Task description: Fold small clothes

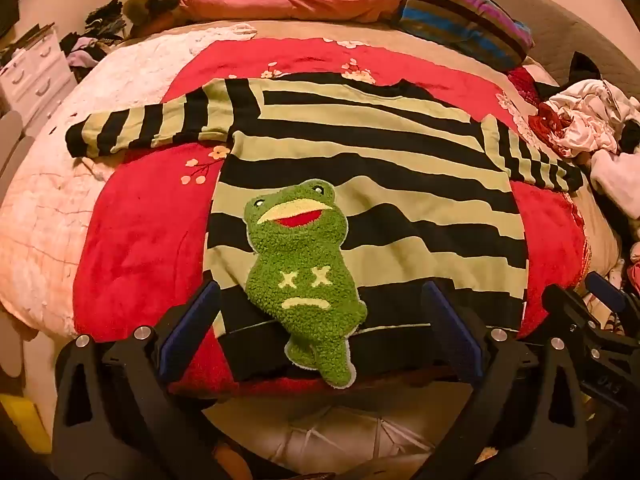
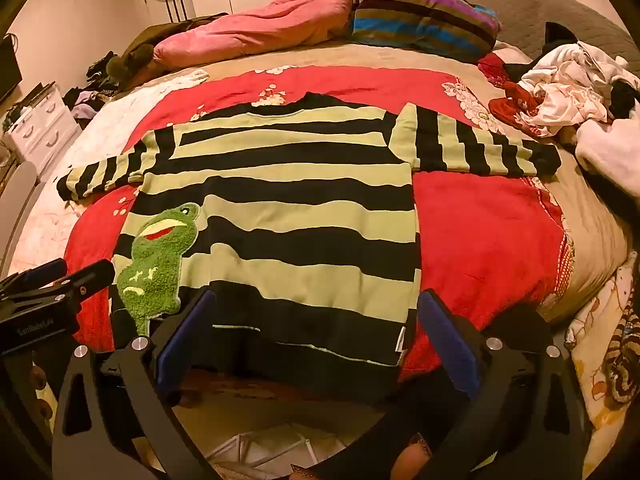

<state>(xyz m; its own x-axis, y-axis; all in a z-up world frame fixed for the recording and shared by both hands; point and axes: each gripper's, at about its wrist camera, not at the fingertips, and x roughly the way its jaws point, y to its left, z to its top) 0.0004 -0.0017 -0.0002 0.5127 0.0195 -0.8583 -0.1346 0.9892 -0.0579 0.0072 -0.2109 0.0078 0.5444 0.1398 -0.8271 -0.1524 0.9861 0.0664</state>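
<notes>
A black and pale-green striped sweater lies flat on the bed, sleeves spread, collar at the far end; it also shows in the right wrist view. A fuzzy green frog patch sits near its hem on the left. My left gripper is open, jaws wide, hovering at the hem around the frog. My right gripper is open, jaws wide, at the hem's right part. The right gripper shows in the left view, the left one in the right view.
The sweater rests on a red flowered blanket. A pile of loose clothes lies at the bed's right side. A pink pillow and a striped pillow lie at the far end. White drawers stand at the left.
</notes>
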